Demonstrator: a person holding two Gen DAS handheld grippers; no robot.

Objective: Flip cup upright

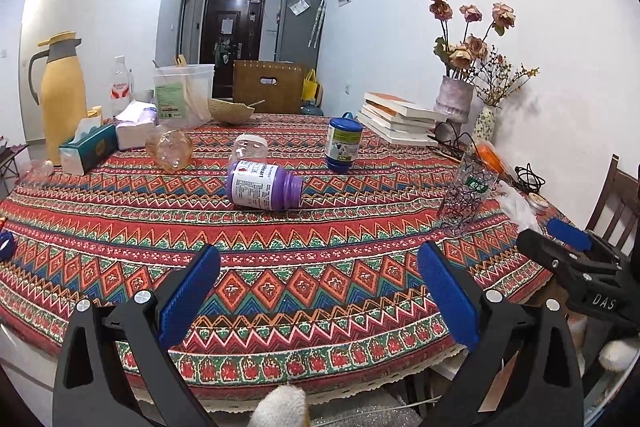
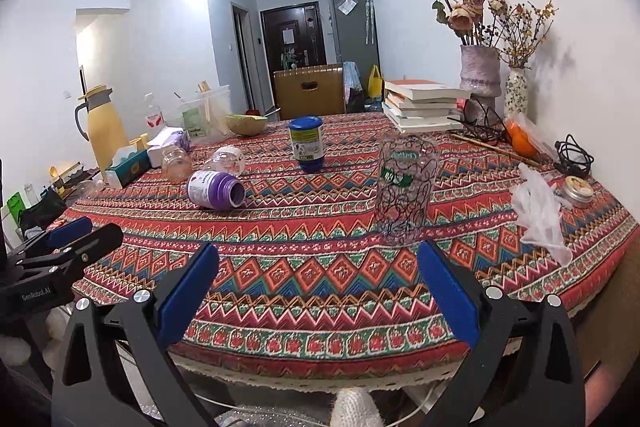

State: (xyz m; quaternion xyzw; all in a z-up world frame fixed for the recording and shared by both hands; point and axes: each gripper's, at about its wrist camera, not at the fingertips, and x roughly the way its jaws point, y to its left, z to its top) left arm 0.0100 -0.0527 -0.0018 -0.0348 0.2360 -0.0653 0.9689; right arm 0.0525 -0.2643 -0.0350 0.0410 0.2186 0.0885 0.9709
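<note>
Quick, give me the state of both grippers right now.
Left gripper: open, holding nothing.
Right gripper: open, holding nothing.

Readable lettering on two grippers and one bottle.

"DAS" in white on the right gripper (image 1: 570,241) at the right edge; "GenRobot.AI" on the left gripper (image 2: 80,233) at the left edge; "Heart" along the label of the purple bottle (image 1: 262,185) lying mid-table. Other labels too small to read.

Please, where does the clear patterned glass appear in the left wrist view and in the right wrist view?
Left wrist: the glass stands at the right, beyond the open left gripper.
Right wrist: the glass stands right of centre, just beyond the open right gripper.
Shared landmark: the blue can, left of the glass and farther back.
</note>
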